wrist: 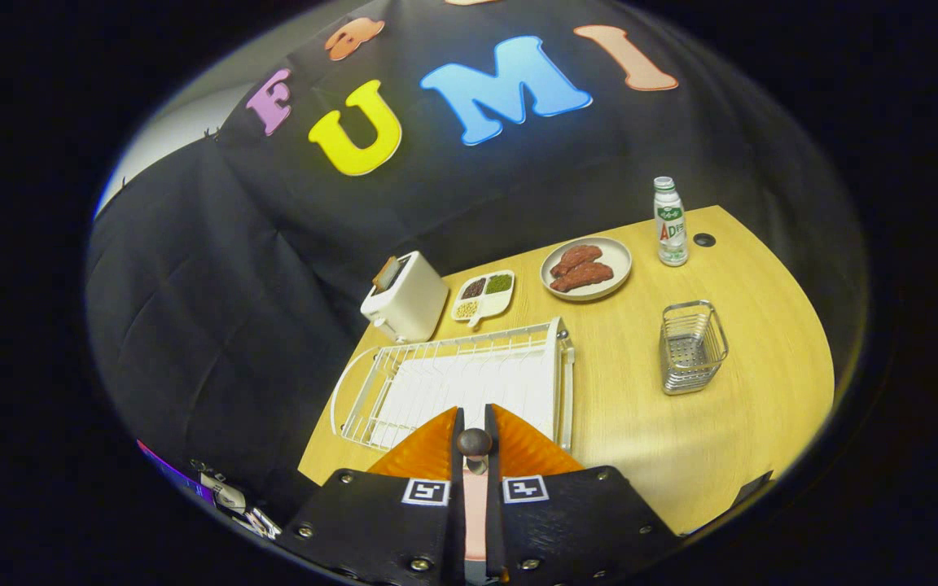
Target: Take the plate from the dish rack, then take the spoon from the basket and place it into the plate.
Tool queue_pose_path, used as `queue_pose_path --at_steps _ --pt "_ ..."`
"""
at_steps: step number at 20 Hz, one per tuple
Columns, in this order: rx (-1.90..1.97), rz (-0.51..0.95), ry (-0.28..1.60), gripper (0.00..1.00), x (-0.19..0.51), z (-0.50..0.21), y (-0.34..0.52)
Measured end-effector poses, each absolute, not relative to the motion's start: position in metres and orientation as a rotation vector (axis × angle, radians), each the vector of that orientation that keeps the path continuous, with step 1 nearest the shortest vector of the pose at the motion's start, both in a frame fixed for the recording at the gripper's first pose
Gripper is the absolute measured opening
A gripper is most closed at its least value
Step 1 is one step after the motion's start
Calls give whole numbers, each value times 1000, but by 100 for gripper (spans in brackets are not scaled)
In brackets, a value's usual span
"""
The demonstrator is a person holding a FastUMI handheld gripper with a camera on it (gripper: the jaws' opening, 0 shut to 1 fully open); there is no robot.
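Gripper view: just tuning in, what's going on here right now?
The hand-held tongs are closed on a slim item with a dark rounded end, apparently the spoon. They hold it over the near edge of the white dish rack on the wooden table. The rack has no plate in it, and the metal basket beside it looks empty. Beyond the rack sits a plate of meat, untouched.

Black quilted cloth wall [216, 325] fills the upper and left of the frame, folds visible. Pale wall strip [184, 122] at upper left behind the cloth. Light wood table [729, 423] with curved edge at lower right, small dark hole [704, 240] near its far corner. Even, dim light.
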State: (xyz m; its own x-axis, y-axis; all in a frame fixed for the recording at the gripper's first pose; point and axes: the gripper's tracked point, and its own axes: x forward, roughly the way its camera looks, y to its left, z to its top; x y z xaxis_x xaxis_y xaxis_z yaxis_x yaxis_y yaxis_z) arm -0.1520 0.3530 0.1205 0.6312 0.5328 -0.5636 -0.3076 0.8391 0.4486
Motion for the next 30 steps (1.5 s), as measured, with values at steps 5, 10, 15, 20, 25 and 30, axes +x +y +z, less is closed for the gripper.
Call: queue_pose_path --at_steps 5,10,15,20,25,30 --pt "222 550 798 9 -184 87 397" --pt "135 587 837 10 -207 50 434" --pt "67 617 856 9 -226 23 456" --pt "56 622 843 9 -233 17 464" --pt "66 627 824 13 -239 24 463" --pt "85 612 787 35 -234 41 452"
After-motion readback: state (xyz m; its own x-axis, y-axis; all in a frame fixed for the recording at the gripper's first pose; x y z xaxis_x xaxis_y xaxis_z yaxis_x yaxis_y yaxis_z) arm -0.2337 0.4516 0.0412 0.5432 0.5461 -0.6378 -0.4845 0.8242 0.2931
